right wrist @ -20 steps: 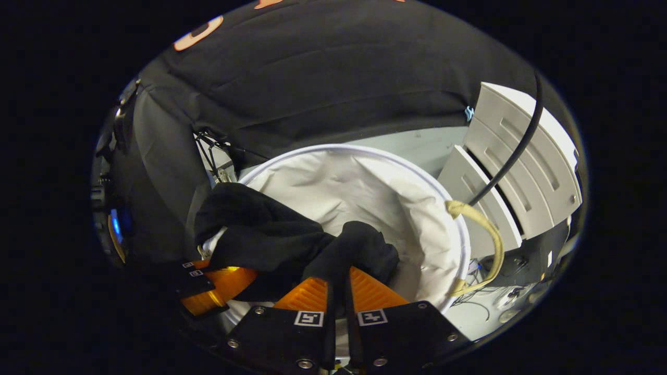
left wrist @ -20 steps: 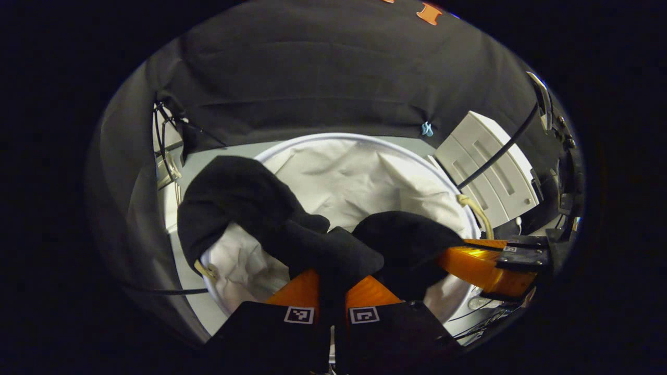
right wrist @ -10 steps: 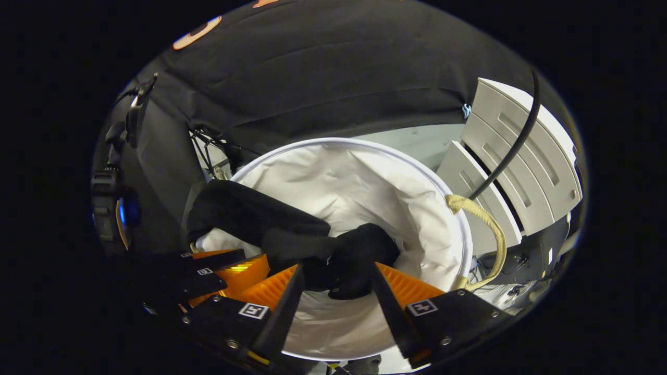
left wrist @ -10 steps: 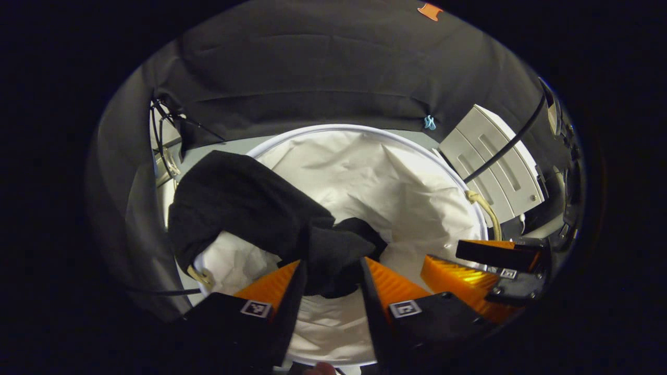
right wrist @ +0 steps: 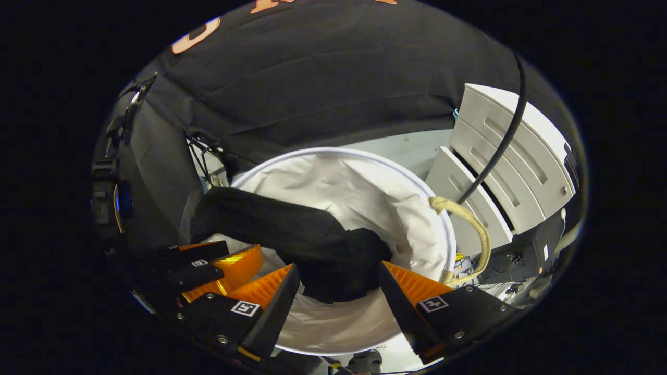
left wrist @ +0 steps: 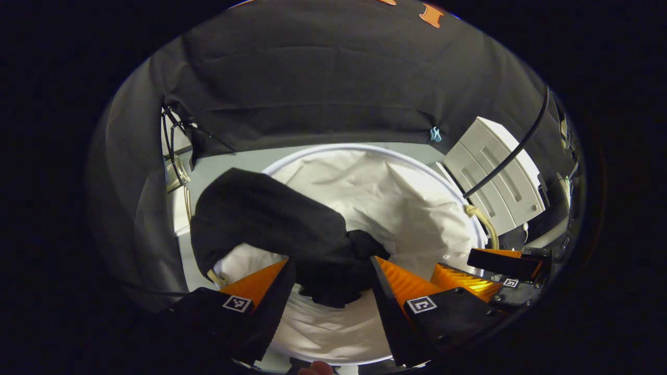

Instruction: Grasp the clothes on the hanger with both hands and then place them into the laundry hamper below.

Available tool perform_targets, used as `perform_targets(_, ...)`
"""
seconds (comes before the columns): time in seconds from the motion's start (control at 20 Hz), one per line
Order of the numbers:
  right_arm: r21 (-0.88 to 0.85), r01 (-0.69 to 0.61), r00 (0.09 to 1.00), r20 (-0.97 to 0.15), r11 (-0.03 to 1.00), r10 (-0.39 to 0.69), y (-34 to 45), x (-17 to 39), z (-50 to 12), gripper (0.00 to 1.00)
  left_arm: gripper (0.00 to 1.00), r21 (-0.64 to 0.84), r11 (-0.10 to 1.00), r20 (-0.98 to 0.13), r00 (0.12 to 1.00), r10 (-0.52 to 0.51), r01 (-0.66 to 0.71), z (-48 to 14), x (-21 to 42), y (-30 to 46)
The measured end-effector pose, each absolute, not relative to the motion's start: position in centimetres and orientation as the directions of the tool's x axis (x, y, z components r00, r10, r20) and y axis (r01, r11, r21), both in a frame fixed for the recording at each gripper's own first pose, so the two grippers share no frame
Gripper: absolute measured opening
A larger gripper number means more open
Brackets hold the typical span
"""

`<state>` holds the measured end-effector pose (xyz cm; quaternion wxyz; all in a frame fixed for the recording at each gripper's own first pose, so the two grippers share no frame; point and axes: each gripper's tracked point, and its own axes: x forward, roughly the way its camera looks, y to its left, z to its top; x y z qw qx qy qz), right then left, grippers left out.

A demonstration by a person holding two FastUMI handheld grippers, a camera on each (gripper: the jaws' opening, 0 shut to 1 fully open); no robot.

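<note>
In the left gripper view the left claw (left wrist: 329,284) sits at the bottom centre of the frame with its two fingers spread wide apart and nothing pinched between them. Beyond and between those fingers lies the black garment (left wrist: 271,224), bunched in the middle of the frame and stretching to the left, where part of it drapes over the left rim of the white laundry hamper (left wrist: 417,208); the rest hangs down inside the hamper's creased lining. At the lower right of that view the right claw (left wrist: 482,268) shows from the side, just over the hamper's right edge. In the right gripper view the right claw (right wrist: 338,289) is at the bottom centre, its fingers likewise spread and holding nothing, with the black garment (right wrist: 302,239) lying across the left half of the laundry hamper (right wrist: 375,198) ahead of it. The left claw (right wrist: 224,265) appears at the lower left. A pale rope handle (right wrist: 469,229) hangs on the hamper's right rim, beside a white slatted unit (right wrist: 510,156) at the right of the frame, crossed by a black cable (right wrist: 500,146).
</note>
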<state>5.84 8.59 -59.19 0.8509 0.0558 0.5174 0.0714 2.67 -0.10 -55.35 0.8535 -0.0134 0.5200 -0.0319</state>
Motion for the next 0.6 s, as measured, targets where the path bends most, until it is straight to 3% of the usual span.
perform_targets(0.25,0.162,-0.085,0.573,-0.799,0.983,0.181,8.6,8.9,-52.0,0.95,0.92,-0.082,0.996,-0.820,0.565,-0.092,0.043,-49.2,5.1,-0.8)
perform_targets(0.6,0.159,-0.129,0.749,-0.632,0.979,0.202,8.9,12.7,-36.9,0.94,0.92,-0.119,0.992,-0.662,0.742,-0.108,0.038,-36.1,8.4,-1.9)
